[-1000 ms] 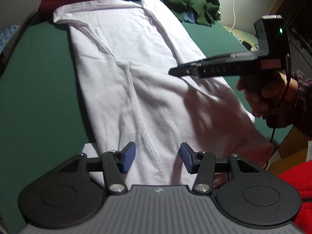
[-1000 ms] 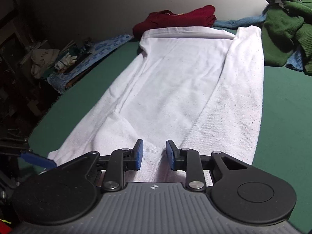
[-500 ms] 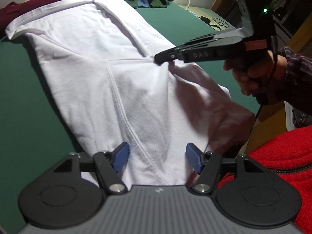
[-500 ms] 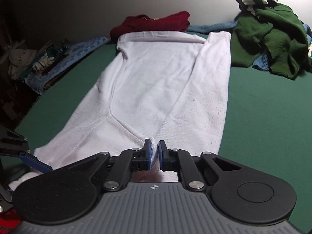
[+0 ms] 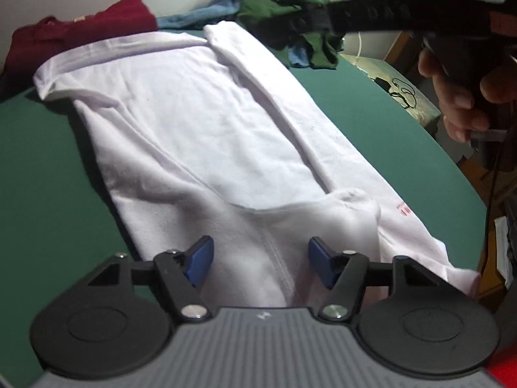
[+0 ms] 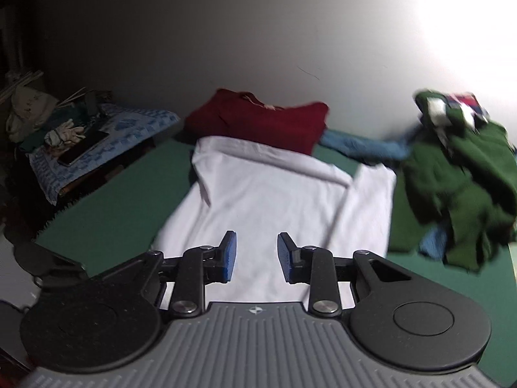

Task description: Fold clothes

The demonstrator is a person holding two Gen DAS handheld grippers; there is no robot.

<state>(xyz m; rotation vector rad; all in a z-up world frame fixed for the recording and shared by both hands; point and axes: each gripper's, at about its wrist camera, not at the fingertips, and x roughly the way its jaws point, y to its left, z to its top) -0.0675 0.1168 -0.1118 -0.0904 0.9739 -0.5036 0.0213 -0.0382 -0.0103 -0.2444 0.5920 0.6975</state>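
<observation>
White garment (image 5: 206, 135): lies flat and lengthwise on the green surface (image 5: 48, 177), its right long edge folded inward as a raised strip. A small bump of cloth stands up near the near end, and a small red mark shows by the right edge.

Left tongs (image 5: 261, 263): pitched downward over the near end of the white garment, blue pads (image 5: 198, 260) spread well apart and closing a little. Cloth with a stitched seam lies below the gap; the pads do not press on it.

Right tongs (image 6: 257, 257): held above the surface, angled down toward the middle of the white garment, pads apart and opening, nothing between them. In the left wrist view their black body crosses the top of the frame.

Right hand (image 5: 458, 103): wrapped around the handle, fingers curled, at the right edge of the left wrist view.

Dark red garment (image 6: 258, 119): folded, at the far end of the white garment, touching it.

Green garment (image 6: 458, 187): crumpled heap at far right, lying over a blue cloth (image 6: 365, 147).

Patterned blue cloth (image 6: 106, 139): on a cluttered stand left of the surface.
</observation>
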